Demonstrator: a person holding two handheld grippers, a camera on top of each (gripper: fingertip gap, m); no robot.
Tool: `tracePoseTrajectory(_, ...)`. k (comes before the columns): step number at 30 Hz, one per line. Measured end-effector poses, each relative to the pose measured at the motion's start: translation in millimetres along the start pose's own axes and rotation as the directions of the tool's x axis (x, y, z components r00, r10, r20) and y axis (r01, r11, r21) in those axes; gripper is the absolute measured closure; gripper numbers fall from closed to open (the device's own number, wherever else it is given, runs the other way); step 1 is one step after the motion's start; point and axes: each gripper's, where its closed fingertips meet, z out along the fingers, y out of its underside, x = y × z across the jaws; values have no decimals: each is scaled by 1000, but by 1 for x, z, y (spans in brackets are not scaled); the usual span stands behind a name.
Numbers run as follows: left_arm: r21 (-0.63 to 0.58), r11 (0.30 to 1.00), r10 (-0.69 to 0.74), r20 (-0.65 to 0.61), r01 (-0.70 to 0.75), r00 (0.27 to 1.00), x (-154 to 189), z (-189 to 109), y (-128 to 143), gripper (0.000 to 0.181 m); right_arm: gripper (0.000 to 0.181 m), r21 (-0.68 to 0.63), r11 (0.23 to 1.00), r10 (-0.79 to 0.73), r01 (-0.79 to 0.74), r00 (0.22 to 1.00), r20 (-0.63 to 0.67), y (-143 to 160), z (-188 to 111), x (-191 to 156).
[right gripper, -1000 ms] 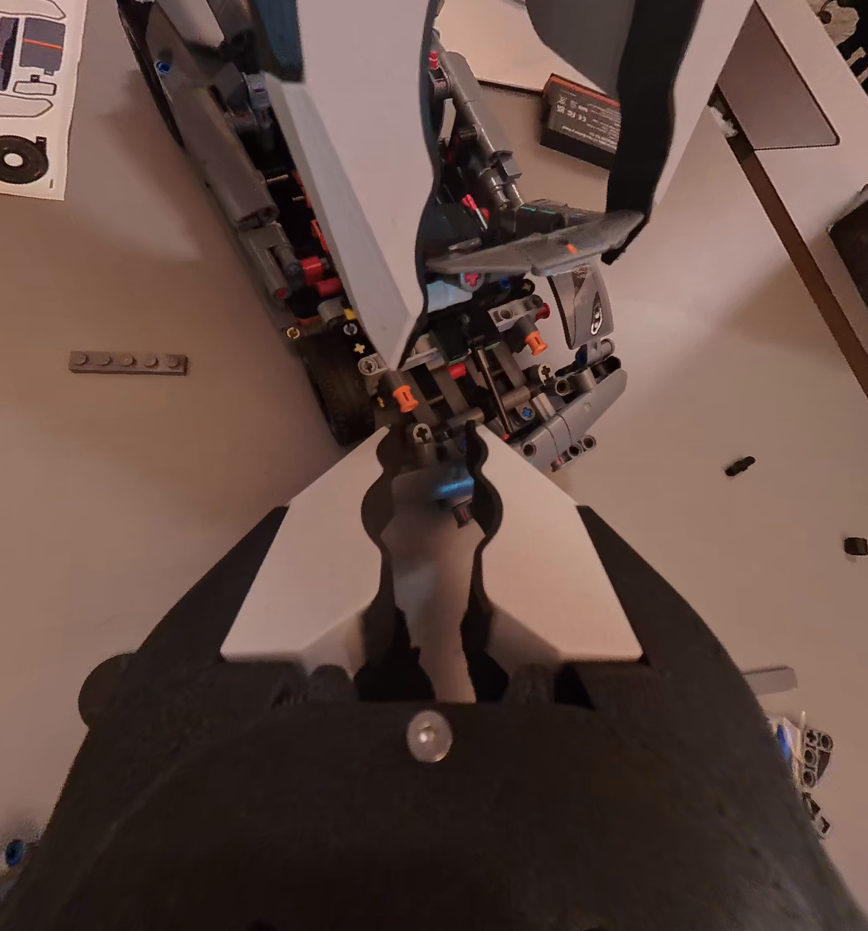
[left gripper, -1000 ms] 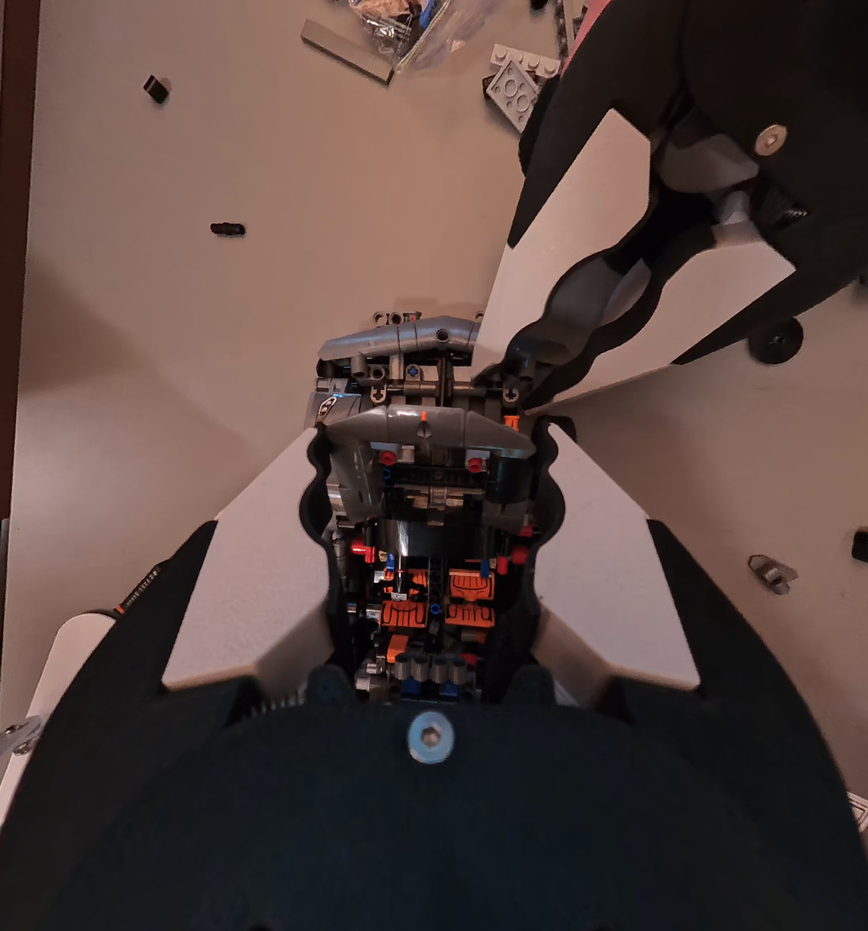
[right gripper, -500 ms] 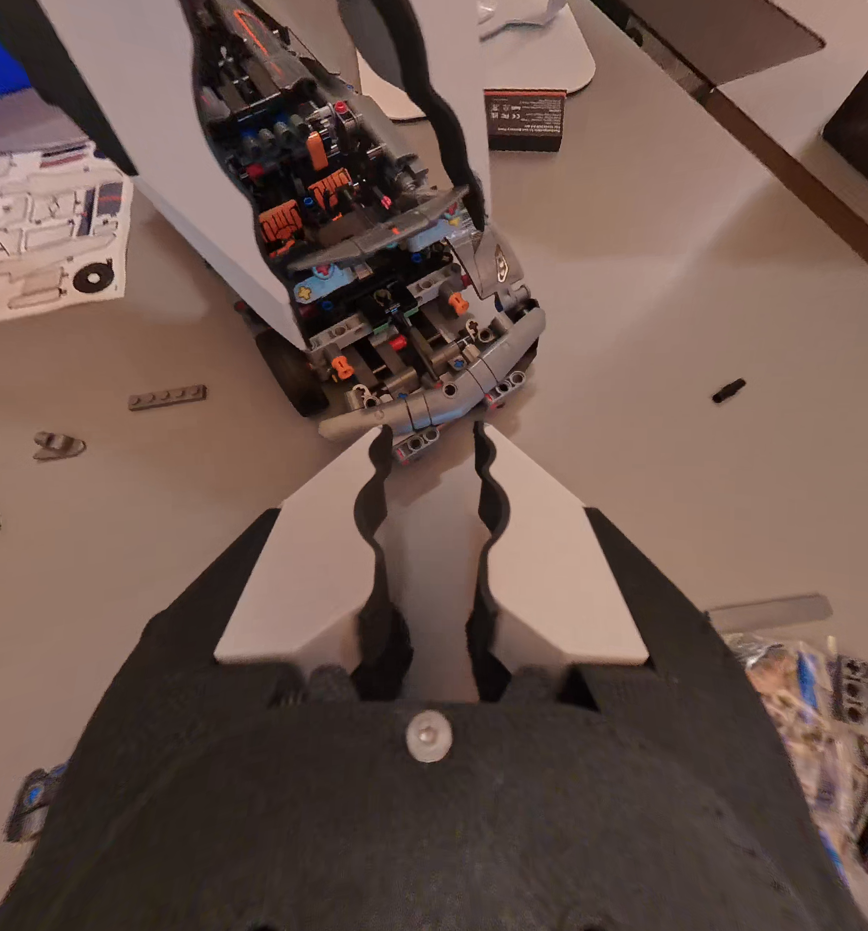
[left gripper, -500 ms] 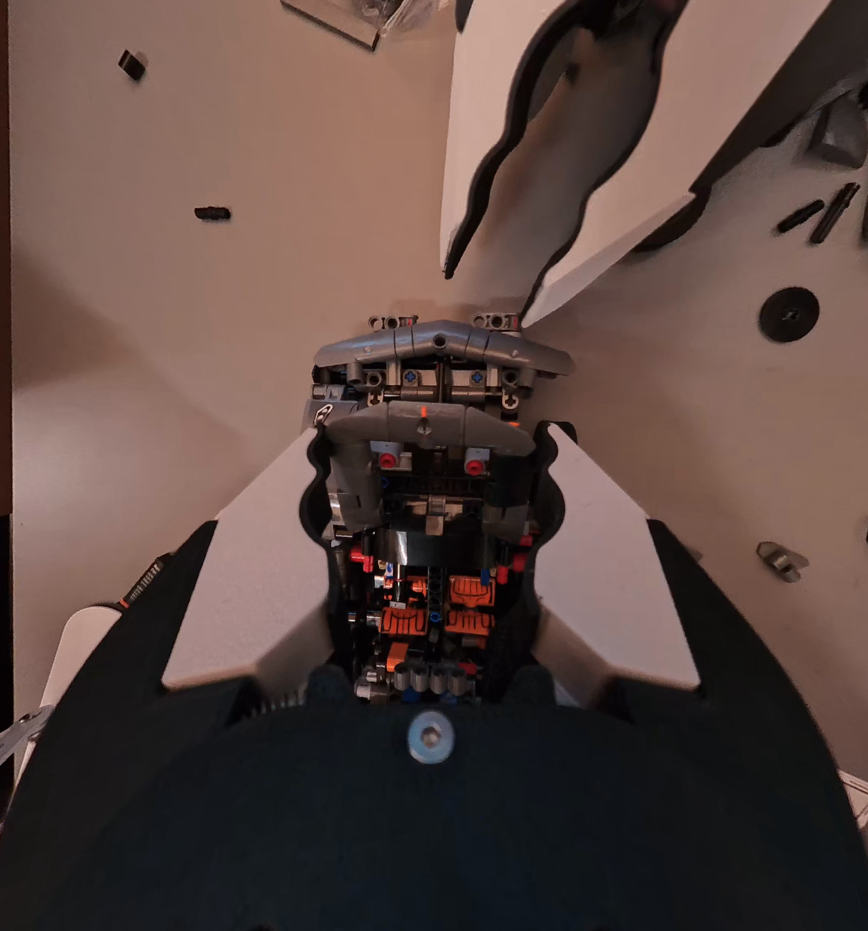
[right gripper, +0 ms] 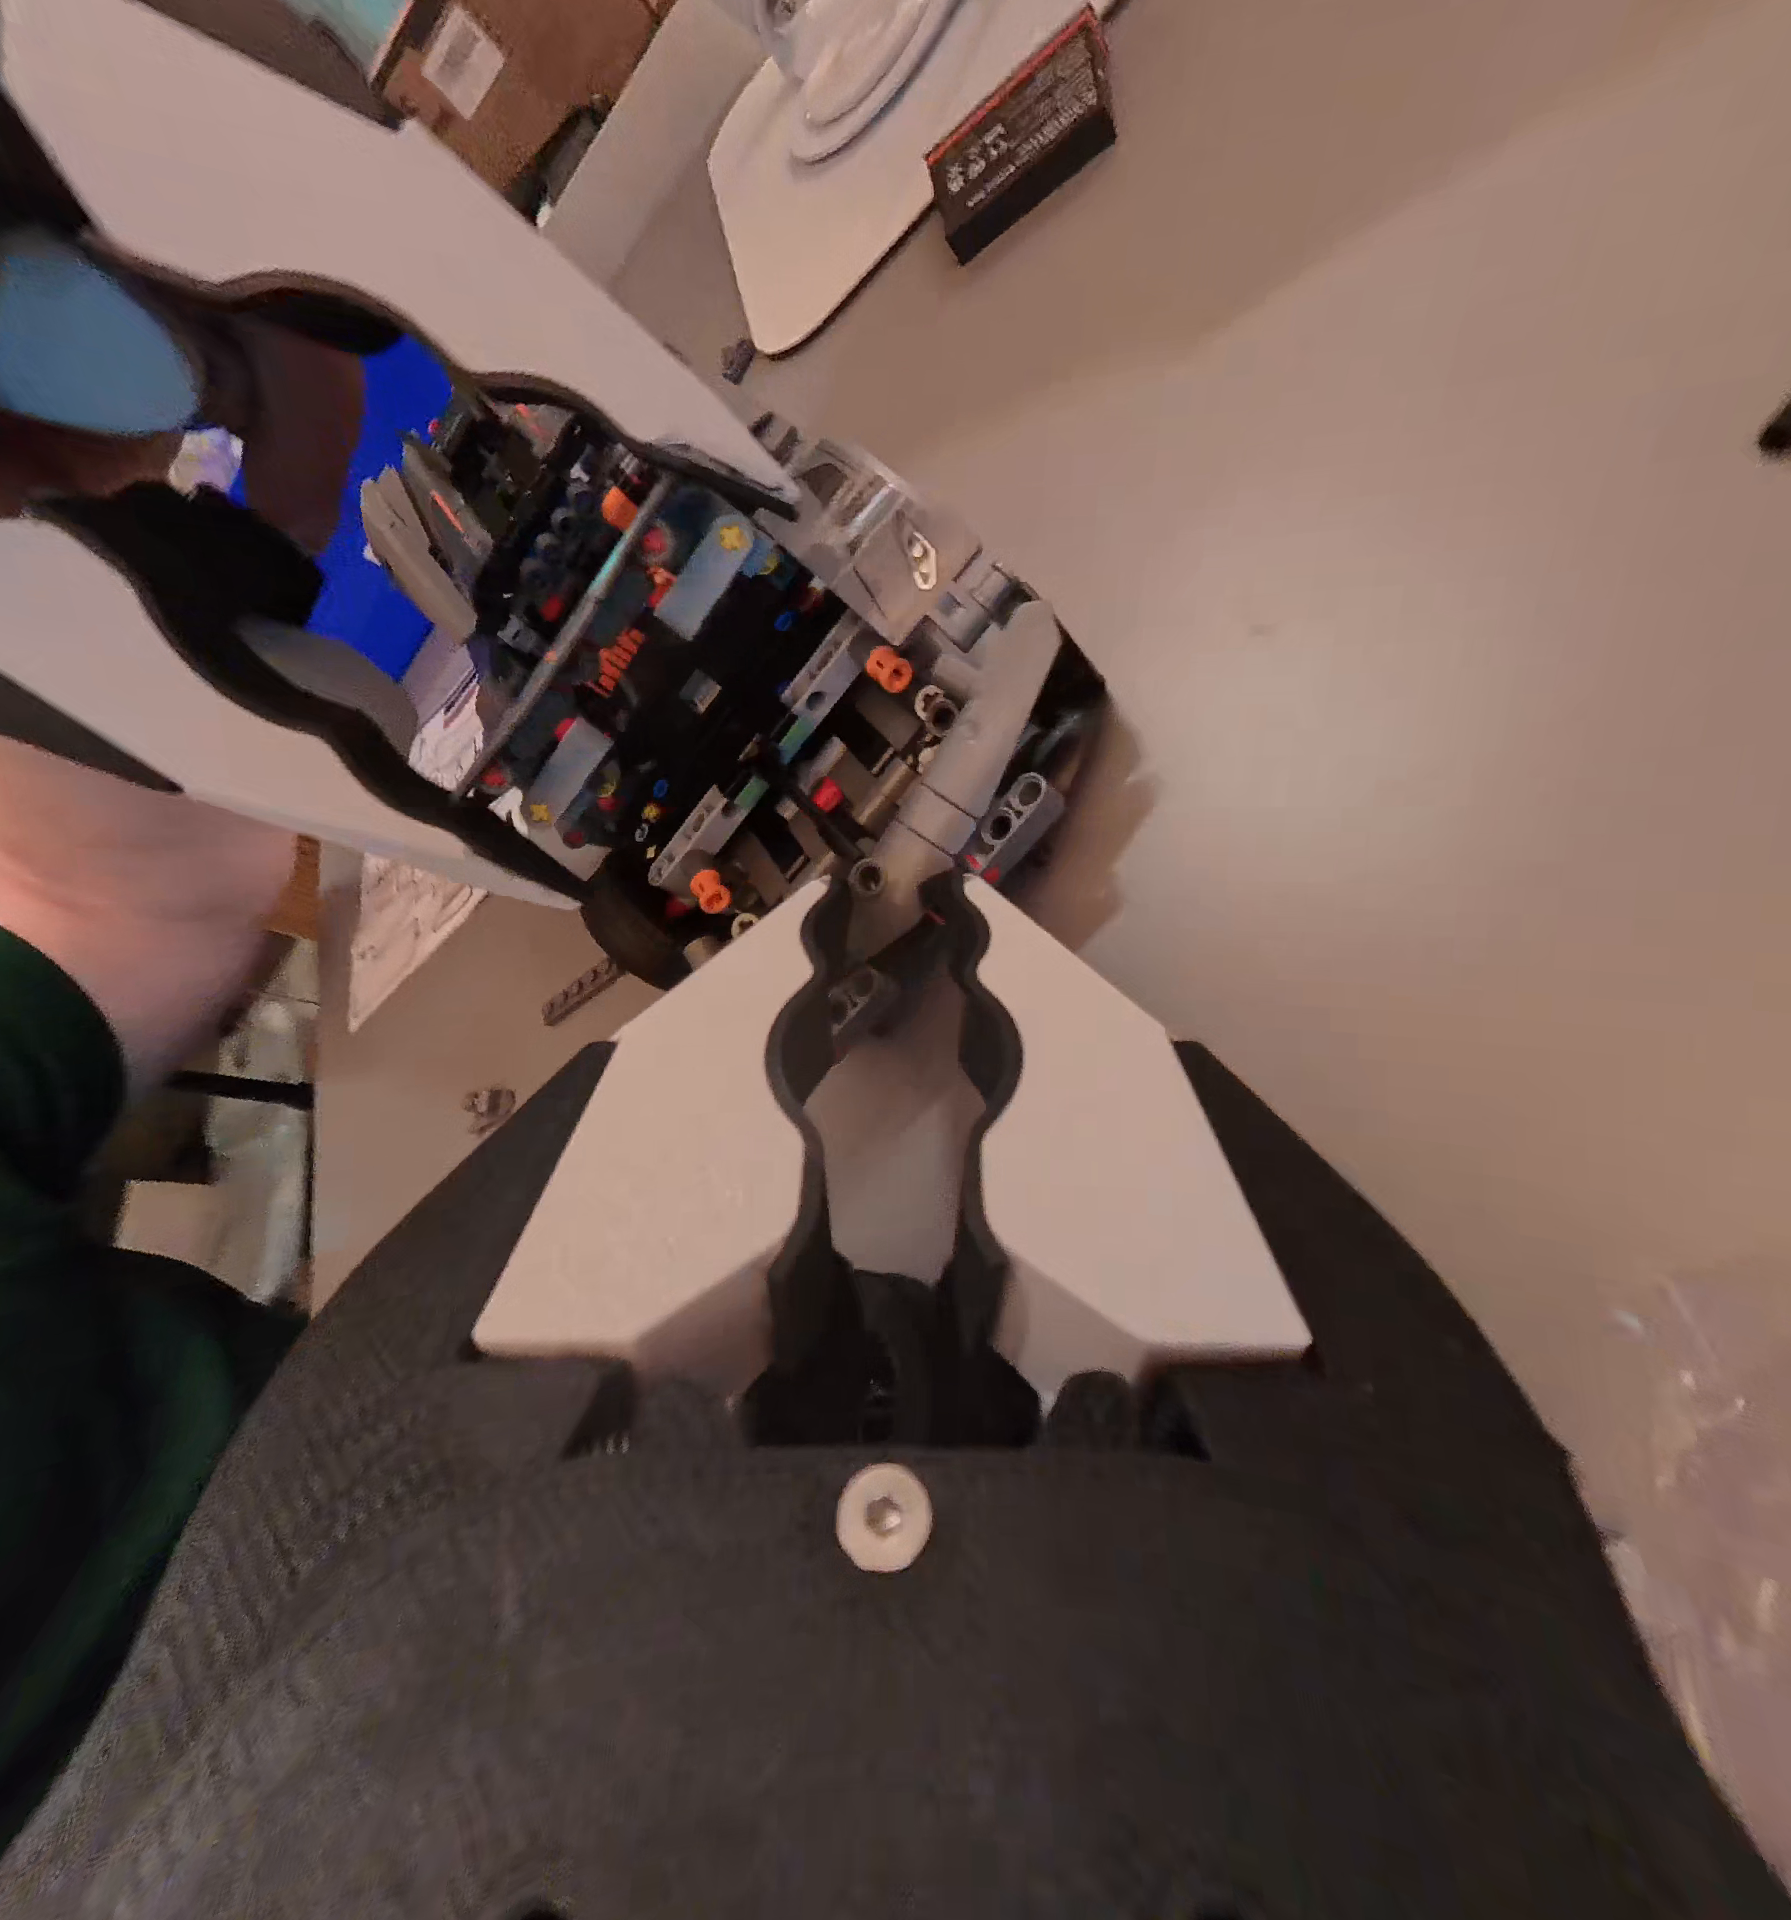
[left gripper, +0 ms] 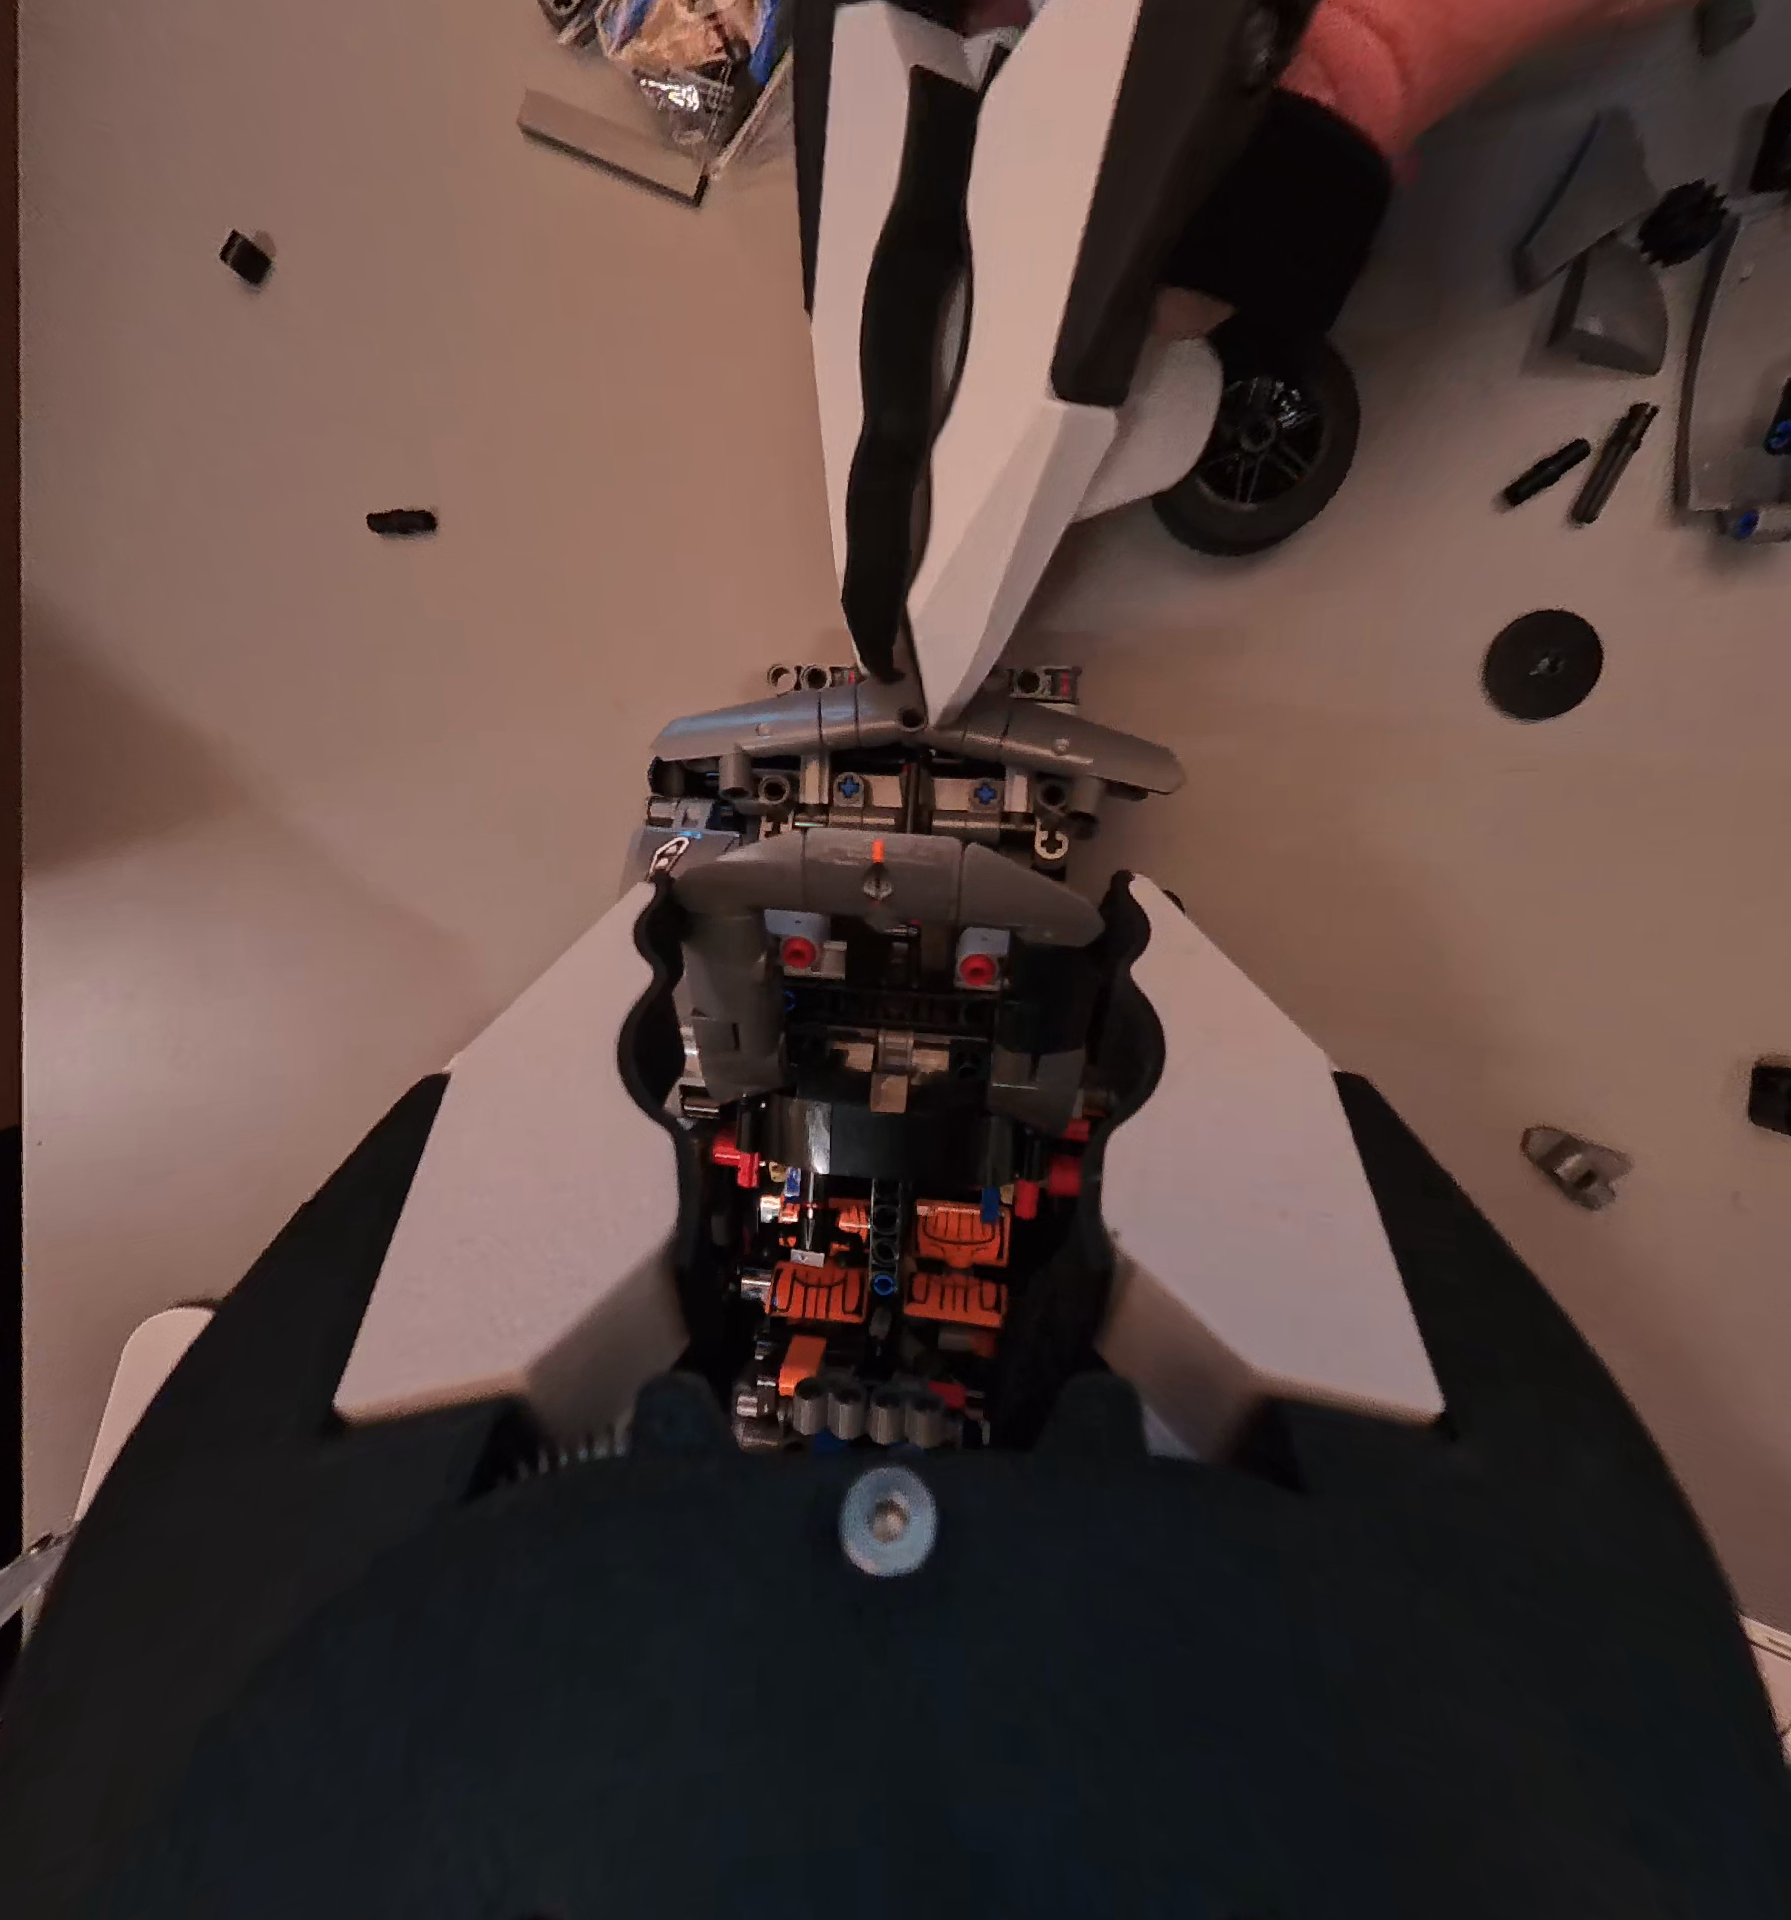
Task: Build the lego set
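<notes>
Rigidity is judged fair in the lego car (left gripper: 891, 1039), clamped mid-body by the left gripper (left gripper: 891, 914); the fragile far bumper (left gripper: 912, 727) is pinched by the nearly closed right gripper (right gripper: 891, 894).

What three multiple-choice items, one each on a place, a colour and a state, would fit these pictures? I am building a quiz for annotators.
1. In the left wrist view, where does the loose wheel lie relative to the lego car?
A. Up and to the right of it, on the table
B. On top of it
C. Down and to the left of it

2. What colour are the seats inside the car?
A. Green
B. Orange
C. White

3. How is the left gripper set?
A. Open, away from the car
B. Closed on the car's sides
C. Closed on the wheel

Answers:
1 A: the wheel lies on the table beyond the right gripper, apart from the car.
2 B: four orange pieces show between the fingers.
3 B: both fingers press the car's flanks.
</notes>
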Motion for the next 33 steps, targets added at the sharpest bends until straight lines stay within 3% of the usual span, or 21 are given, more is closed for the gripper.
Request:
tracePoseTrajectory(14, 31, 999, 15, 7, -15, 1000, 7, -1, -4, 102, 164, -66, 976, 212, -206, 970, 118, 10, -7, -3)
tracePoseTrajectory(25, 34, 999, 17, 2, -17, 1000, 9, -1, -6, 103, 157, -86, 966, 254, -245, 960, 120, 15, -11, -1)
tracePoseTrajectory(33, 44, 999, 11, 5, -12, 1000, 10, 0, -6, 103, 168, -112, 962, 263, -248, 951, 160, 19, -6, -9)
